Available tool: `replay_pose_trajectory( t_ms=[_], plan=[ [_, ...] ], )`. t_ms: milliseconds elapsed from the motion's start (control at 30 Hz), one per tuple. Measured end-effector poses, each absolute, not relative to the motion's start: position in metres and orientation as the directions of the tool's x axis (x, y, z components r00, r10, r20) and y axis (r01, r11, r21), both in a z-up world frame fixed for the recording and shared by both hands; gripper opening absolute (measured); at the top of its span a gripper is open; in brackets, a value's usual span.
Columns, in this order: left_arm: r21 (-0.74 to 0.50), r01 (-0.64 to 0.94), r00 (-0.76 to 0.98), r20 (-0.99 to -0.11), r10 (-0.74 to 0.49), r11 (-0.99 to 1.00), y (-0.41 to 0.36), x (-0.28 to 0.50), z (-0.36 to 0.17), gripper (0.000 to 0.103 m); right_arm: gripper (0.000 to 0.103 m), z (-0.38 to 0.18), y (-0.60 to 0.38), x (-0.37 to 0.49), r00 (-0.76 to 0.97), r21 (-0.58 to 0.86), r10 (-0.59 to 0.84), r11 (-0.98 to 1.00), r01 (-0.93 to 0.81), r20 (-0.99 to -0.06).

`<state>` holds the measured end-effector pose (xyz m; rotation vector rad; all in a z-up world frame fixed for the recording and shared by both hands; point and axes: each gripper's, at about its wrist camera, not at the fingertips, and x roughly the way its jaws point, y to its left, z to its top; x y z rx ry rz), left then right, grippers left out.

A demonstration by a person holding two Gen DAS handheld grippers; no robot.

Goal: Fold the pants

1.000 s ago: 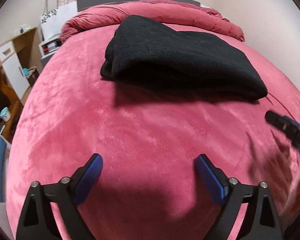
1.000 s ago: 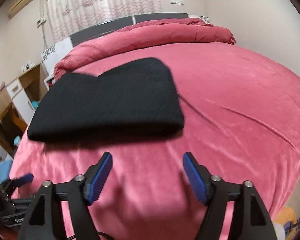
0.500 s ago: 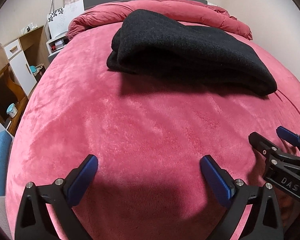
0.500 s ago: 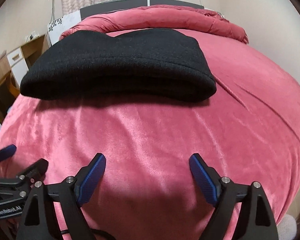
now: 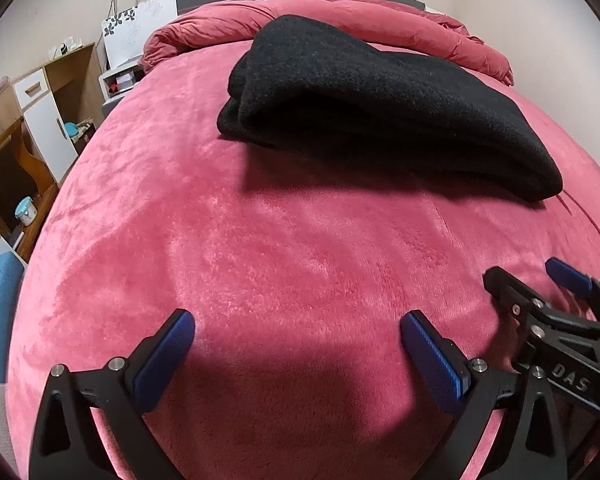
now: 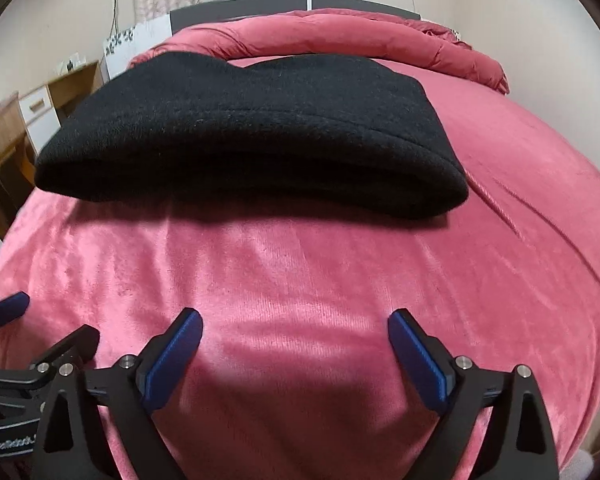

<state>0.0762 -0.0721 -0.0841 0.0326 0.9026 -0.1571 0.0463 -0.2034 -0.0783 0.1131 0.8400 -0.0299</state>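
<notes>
The folded black pants (image 6: 244, 136) are seen lying flat on the pink bed cover (image 6: 300, 272), well apart from and beyond the left gripper (image 5: 298, 334) and right gripper (image 6: 294, 330), both spread wide with nothing held, the right's jaws just having been opening.

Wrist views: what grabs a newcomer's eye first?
The folded black pants lying mid-bed on the pink plush blanket, with a rolled pink duvet behind them at the headboard. In front, the left gripper and right gripper are open and empty.
</notes>
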Motion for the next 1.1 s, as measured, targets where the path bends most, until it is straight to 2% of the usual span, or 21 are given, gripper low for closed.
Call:
replay_pose_trajectory(
  t_ms=[267,367,667,900,1100],
  plan=[
    [-0.040,0.151,0.611,-0.782,-0.125,0.988,-0.072,0.076,-0.085,0.103,0.098,-0.081,-0.201,0.036,0.677,0.086,0.020,0.994,0.065,-0.736],
    [-0.035,0.150,0.610,-0.783,-0.120,0.988,-0.072,0.076,-0.084,0.103,0.103,-0.084,-0.205,0.046,0.657,0.073,0.016,0.996,0.059,-0.754],
    [-0.042,0.093,0.612,-0.786,-0.090,0.995,-0.071,0.094,-0.082,0.103,0.103,-0.079,-0.207,0.090,0.603,0.052,0.007,0.997,0.058,-0.798],
    [-0.065,0.098,0.615,-0.781,-0.111,0.993,-0.069,0.094,-0.084,0.103,0.103,-0.081,-0.211,0.081,0.619,0.093,0.038,0.994,0.057,-0.784],
    [-0.037,0.098,0.616,-0.782,-0.090,0.995,-0.072,0.094,-0.085,0.103,0.103,-0.080,-0.208,0.084,0.617,0.080,0.028,0.995,0.056,-0.786]
  ],
)
